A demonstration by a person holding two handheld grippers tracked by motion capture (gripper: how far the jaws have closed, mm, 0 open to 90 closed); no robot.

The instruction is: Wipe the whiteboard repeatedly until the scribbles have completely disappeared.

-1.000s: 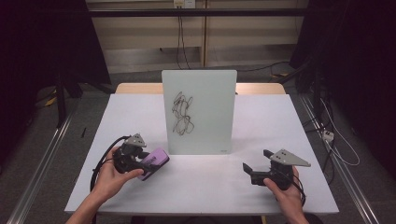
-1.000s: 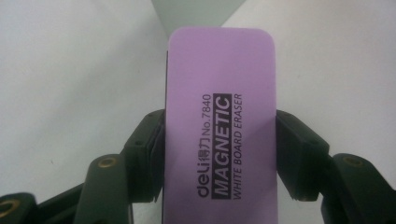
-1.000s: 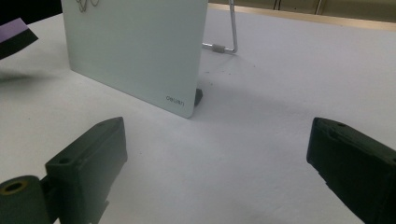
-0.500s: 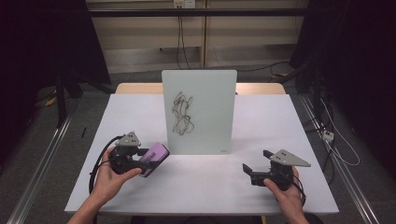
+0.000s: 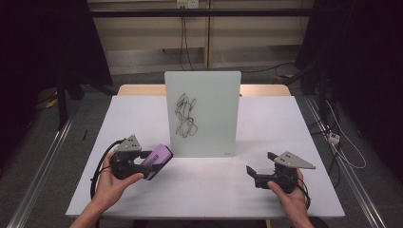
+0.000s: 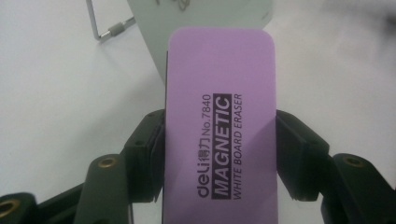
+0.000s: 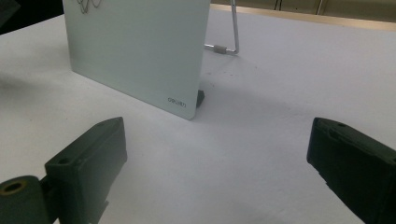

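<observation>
Left hand-held black two-jaw gripper [image 5: 151,165]: clamped on the flat purple plastic whiteboard eraser [image 5: 158,158], one black jaw pressed against each long edge, label side up in the left gripper view [image 6: 219,140]. Compared with a second ago, eraser raised slightly and carried toward the board's lower left corner; now just beside that corner, clear of the white table top [image 5: 138,114]. Taken as the start of the approach to the marks, grip looks secure.

Centre: upright frosted-glass rectangular writing board [image 5: 203,113] on its wire stand, black scribble [image 5: 185,115] on the left half of its face, untouched. Wiping not yet begun; likely next need is lifting the eraser higher and turning its felt side to the glass.

Right hand-held black two-jaw gripper [image 5: 259,168]: jaws spread wide, nothing between them, parked low near the table's front edge, well apart from the board; position unchanged over the last second
</observation>
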